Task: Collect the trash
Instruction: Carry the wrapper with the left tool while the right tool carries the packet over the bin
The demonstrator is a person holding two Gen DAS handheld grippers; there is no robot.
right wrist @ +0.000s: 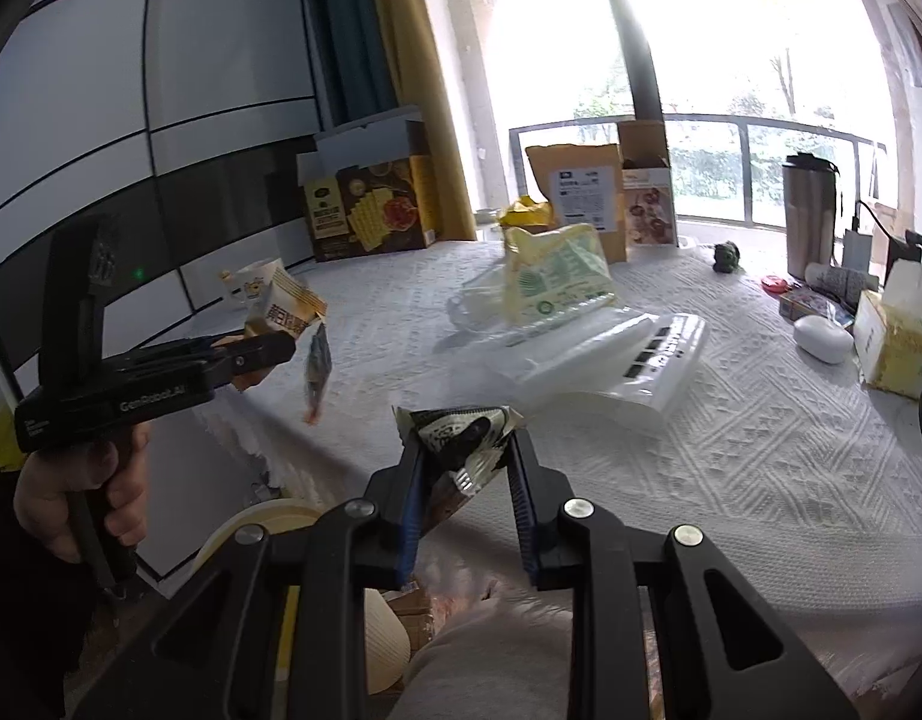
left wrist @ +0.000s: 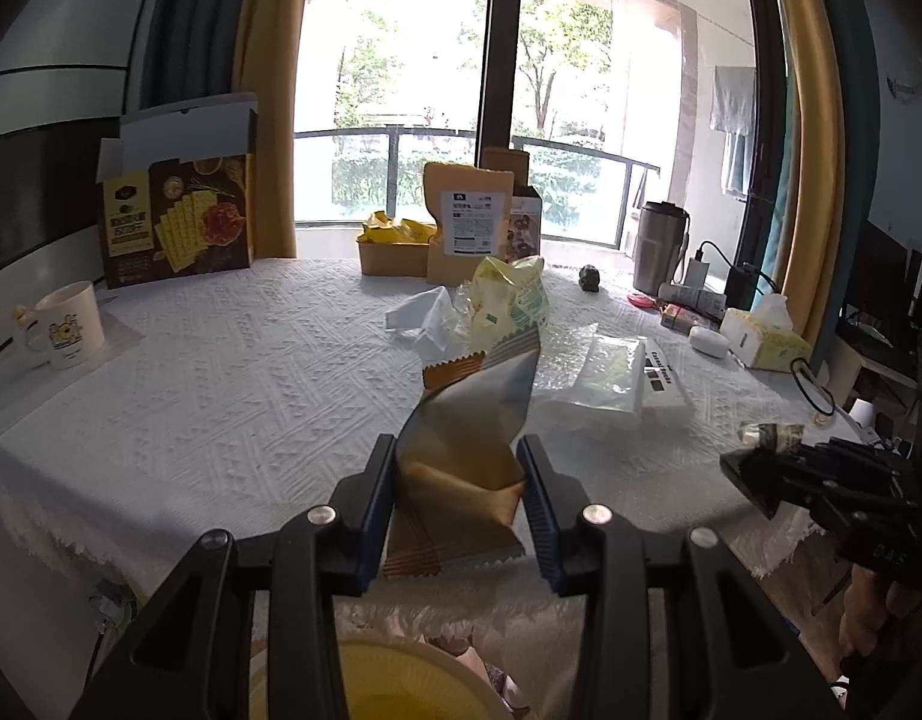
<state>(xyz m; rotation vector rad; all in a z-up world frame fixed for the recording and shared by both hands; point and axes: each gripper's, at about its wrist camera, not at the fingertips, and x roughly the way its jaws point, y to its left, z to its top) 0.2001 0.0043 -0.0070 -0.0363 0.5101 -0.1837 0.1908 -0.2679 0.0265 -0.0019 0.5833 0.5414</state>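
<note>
Table (left wrist: 221, 396), white embossed cloth, fringed edge: fills both views; the largest item present.

Cracker box (left wrist: 179, 216), brown and yellow, lid flap up: stands at 10 o'clock in the left wrist view, upright, well apart from the trash.

Kraft pouch (left wrist: 468, 222), white label: upright at 12 o'clock, just beside a yellow tray of sachets.

Clear plastic packaging (right wrist: 616, 354), printed strip along one side: lies flat at 1 o'clock in the right wrist view. Uncollected trash, by my judgement.

Yellow-green snack bag (right wrist: 553, 282): crumpled, propped up behind the clear packaging. Uncollected.

Yellow bin (left wrist: 395, 684): rim shows at 6 o'clock below the table edge, under the left gripper.

Mug (left wrist: 68, 324), cartoon print: at 9 o'clock, near the table edge.

Left gripper (left wrist: 461, 480): jaws clamped on an orange and silver wrapper (left wrist: 466, 420), held upright above the table edge. The grip sits low on the foil.

Right gripper (right wrist: 466, 468): jaws closed on a black-and-white wrapper (right wrist: 461, 438), off the cloth at the near edge.

Risks, as judged:
- Slick foil may slide out of the left jaws if swung quickly, landing on the floor short of the bin.
- Both hands converge on one bin; the grippers could knock together.
- Light wrappers may cling to a pad on release and miss.
- A reach for the remaining trash could tip the pouch.
</note>
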